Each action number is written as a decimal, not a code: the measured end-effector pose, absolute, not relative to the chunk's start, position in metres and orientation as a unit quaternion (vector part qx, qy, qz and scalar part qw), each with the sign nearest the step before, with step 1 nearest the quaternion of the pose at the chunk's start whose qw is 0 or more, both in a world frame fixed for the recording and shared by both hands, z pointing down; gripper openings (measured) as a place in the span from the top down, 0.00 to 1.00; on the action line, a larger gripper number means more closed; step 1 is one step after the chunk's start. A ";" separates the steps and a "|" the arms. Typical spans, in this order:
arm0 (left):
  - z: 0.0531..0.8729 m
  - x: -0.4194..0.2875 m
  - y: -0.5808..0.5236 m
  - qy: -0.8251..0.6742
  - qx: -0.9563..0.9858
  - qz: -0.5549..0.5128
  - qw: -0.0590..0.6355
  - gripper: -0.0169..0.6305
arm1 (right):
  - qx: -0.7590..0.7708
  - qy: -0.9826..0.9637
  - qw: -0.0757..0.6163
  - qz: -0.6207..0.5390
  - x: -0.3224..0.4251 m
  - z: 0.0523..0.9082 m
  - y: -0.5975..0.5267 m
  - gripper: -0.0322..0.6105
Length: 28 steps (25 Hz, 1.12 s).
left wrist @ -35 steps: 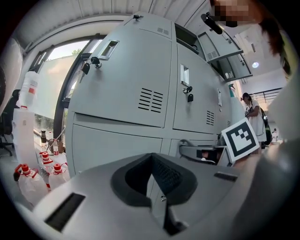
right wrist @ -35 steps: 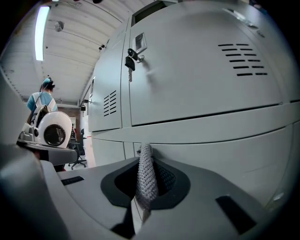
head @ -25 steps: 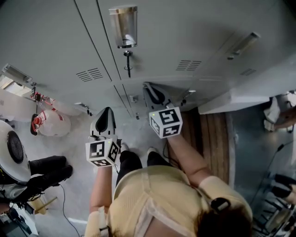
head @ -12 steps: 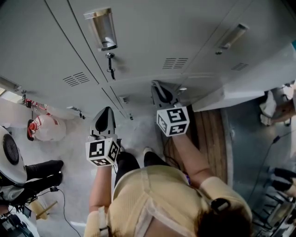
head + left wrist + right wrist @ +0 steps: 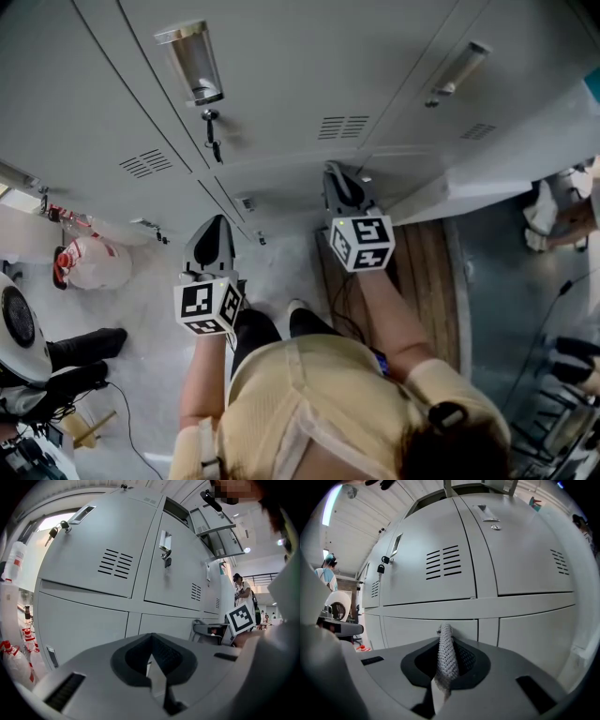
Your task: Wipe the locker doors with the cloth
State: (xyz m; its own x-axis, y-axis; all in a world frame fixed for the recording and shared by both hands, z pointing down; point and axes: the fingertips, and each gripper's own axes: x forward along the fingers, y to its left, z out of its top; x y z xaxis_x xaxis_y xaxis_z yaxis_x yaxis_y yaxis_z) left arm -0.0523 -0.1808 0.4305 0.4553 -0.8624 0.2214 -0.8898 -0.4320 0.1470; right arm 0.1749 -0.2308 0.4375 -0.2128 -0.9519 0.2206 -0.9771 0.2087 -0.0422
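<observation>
Grey locker doors fill the wall ahead, with vents and recessed handles, and show again in the right gripper view as locker doors. My right gripper is shut on a pale grey knitted cloth, whose tip pokes out just short of the seam between upper and lower doors. In the head view the right gripper is low against the lockers and the cloth is hidden. My left gripper is shut with nothing in it, and in the head view the left gripper is held back over the floor.
A padlock with keys hangs from one door. An open locker door juts out at the right above a wooden bench. A white bag with red marks and a fan stand at the left. A person stands far off.
My right gripper has moved to the right and closer to the lower locker doors with the cloth in it. The left gripper has stayed where it was.
</observation>
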 end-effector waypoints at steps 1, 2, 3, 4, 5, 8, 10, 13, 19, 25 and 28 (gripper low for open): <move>0.431 -0.052 -0.180 -0.519 0.844 0.057 0.121 0.97 | 0.626 -0.771 0.073 0.088 0.179 0.438 -0.230 0.92; 0.431 -0.052 -0.180 -0.519 0.844 0.057 0.121 0.97 | 0.629 -0.769 0.073 0.089 0.182 0.439 -0.230 0.92; 0.431 -0.053 -0.180 -0.520 0.844 0.057 0.121 0.97 | 0.631 -0.767 0.073 0.089 0.184 0.439 -0.229 0.92; 0.431 -0.054 -0.179 -0.521 0.843 0.057 0.121 0.97 | 0.632 -0.766 0.073 0.090 0.185 0.438 -0.228 0.92; 0.430 -0.056 -0.179 -0.523 0.842 0.057 0.121 0.97 | 0.633 -0.766 0.072 0.090 0.186 0.438 -0.227 0.92; 0.431 -0.063 -0.177 -0.528 0.838 0.056 0.121 0.97 | 0.628 -0.770 0.070 0.090 0.181 0.436 -0.222 0.92; 0.432 -0.069 -0.175 -0.533 0.835 0.057 0.122 0.97 | 0.620 -0.776 0.069 0.090 0.173 0.435 -0.218 0.92; 0.433 -0.080 -0.173 -0.541 0.830 0.057 0.123 0.97 | 0.608 -0.785 0.063 0.099 0.156 0.436 -0.212 0.92; 0.438 -0.101 -0.167 -0.558 0.818 0.060 0.129 0.97 | 0.567 -0.813 0.068 0.113 0.106 0.447 -0.206 0.92; 0.445 -0.123 -0.161 -0.573 0.806 0.066 0.134 0.97 | 0.525 -0.840 0.083 0.113 0.054 0.460 -0.209 0.92; 0.447 -0.133 -0.159 -0.580 0.800 0.067 0.136 0.97 | 0.510 -0.848 0.087 0.114 0.033 0.466 -0.213 0.92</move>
